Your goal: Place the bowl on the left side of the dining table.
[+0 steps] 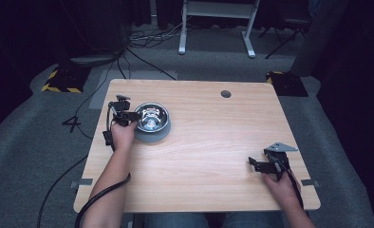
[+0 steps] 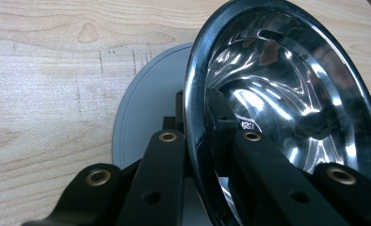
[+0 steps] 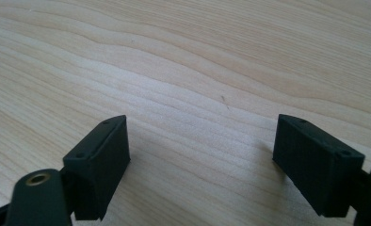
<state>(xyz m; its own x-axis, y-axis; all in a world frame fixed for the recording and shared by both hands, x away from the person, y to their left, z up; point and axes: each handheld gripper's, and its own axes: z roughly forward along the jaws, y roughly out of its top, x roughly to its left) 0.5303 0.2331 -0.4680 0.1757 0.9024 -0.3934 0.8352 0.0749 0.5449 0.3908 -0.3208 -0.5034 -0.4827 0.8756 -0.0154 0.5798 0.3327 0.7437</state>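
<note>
A shiny steel bowl (image 1: 151, 117) rests in a grey round base (image 1: 153, 137) on the left part of the wooden table (image 1: 209, 142). My left gripper (image 1: 131, 117) is at the bowl's left edge. In the left gripper view the left gripper (image 2: 195, 113) is shut on the bowl's rim, one jaw inside the steel bowl (image 2: 292, 94) and one outside, above the grey base (image 2: 146, 108). My right gripper (image 1: 254, 164) lies low over the table near its right front, far from the bowl. The right gripper (image 3: 200, 150) stands open with bare wood between its pads.
The table has a round cable hole (image 1: 226, 93) near its far edge. A cable (image 1: 99, 194) trails from my left forearm off the front edge. Beyond the table lie carpet, floor cables and the white legs of a desk (image 1: 213, 28).
</note>
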